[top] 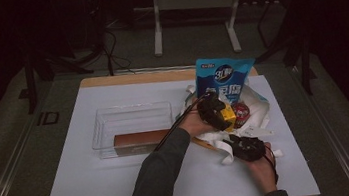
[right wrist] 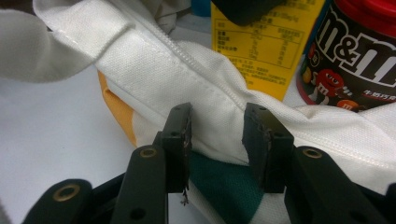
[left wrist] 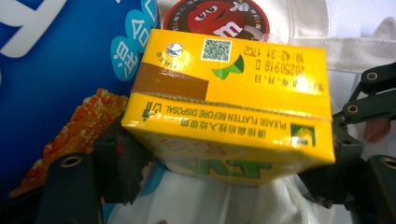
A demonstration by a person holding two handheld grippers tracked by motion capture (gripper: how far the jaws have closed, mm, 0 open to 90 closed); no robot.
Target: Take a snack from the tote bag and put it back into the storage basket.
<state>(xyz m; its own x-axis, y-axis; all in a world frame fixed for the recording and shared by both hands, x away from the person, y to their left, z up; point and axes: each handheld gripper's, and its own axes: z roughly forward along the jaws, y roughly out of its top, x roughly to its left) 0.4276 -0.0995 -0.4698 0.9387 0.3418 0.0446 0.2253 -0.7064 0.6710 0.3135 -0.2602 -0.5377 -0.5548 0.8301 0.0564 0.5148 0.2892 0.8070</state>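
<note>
White board over a wooden surface (top: 122,185) is carrying everything, with dark floor and a pale metal stand lying beyond its far edge. Right of centre on that board, the small yellow cardboard drink carton (left wrist: 233,116) is sitting clamped between the two black jaws of the left hand-held gripper (top: 217,110), one pad pressing on each end, so that gripper is grasping the carton. Beneath the carton, the white canvas tote bag (top: 253,118) is lying crumpled and spreading towards the near right. Just right of the carton, a round dark-brown M&M's tub with a red lid (top: 240,111) is standing on the bag, close beside the carton. Behind both, on the far side, a tall blue plastic snack pouch with white lettering (top: 223,77) is standing upright.

At the near right, the right hand-held gripper (right wrist: 217,135) is straddling a stitched white fold of the bag, its jaws standing partly apart with the cloth between them; whether the pads are actually pinching the fabric I cannot tell. A person's sleeved left forearm (top: 157,175) is reaching in from the near edge.

Left of the bag, a clear plastic rectangular tray (top: 129,118) is resting on the board, with a long brown box (top: 140,140) lying along its near side.
</note>
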